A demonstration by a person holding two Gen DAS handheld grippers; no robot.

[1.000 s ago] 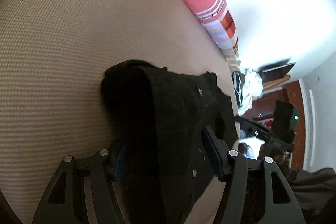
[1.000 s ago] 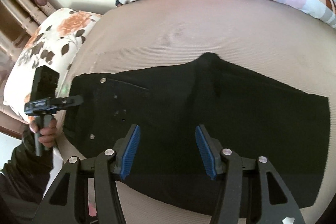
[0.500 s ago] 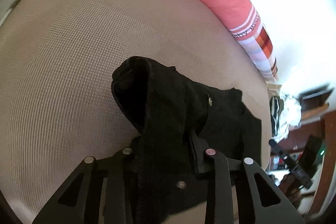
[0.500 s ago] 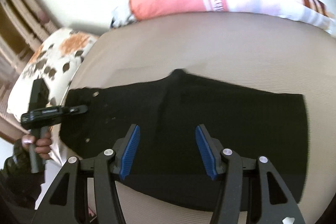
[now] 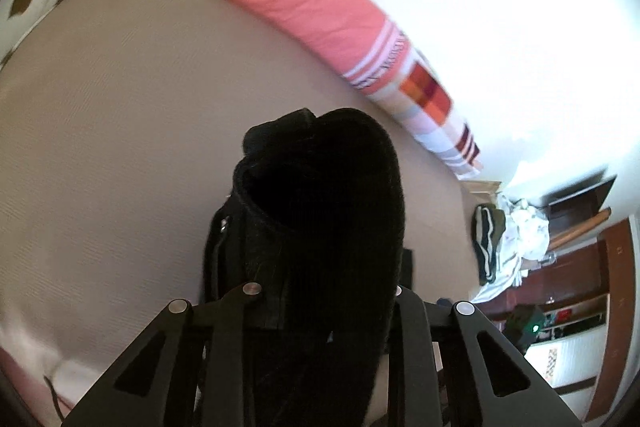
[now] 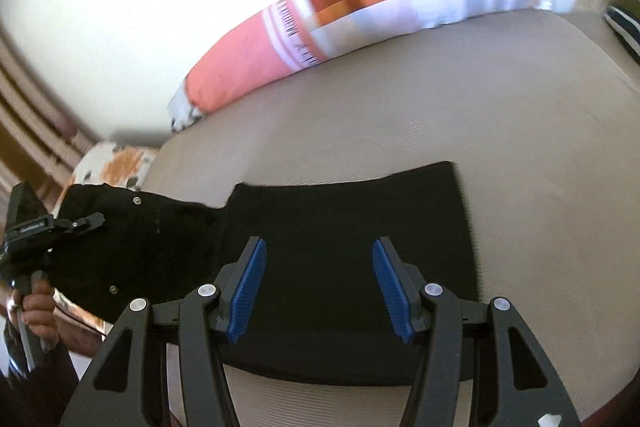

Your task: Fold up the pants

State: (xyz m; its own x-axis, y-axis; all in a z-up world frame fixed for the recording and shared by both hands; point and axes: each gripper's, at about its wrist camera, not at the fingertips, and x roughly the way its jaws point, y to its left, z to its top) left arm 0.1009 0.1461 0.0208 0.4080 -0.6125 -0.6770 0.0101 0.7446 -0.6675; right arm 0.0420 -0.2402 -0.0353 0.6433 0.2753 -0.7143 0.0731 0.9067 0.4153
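Black pants (image 6: 340, 211) lie flat across a beige bed (image 6: 520, 107), with the waist at the left and the leg ends at the right. My left gripper (image 5: 320, 291) has its jaws closing on the bunched waist end (image 5: 320, 195), which hangs lifted off the bed and hides the pads. In the right wrist view the left gripper (image 6: 92, 221) sits at the waist edge, held by a hand (image 6: 38, 307). My right gripper (image 6: 320, 283) is open above the leg section, with nothing between its blue pads (image 6: 248, 287).
A long pink and checked pillow (image 6: 320, 27) lies along the white wall at the bed's far side. A floral pillow (image 6: 120, 159) is at the head end. A heap of clothes (image 5: 508, 239) and dark wooden furniture (image 5: 616, 267) stand beyond the foot of the bed.
The left gripper's jaws closed on the waist end and lifted it, so the fabric now bunches up before the camera. The right gripper drew back along the legs, still open.
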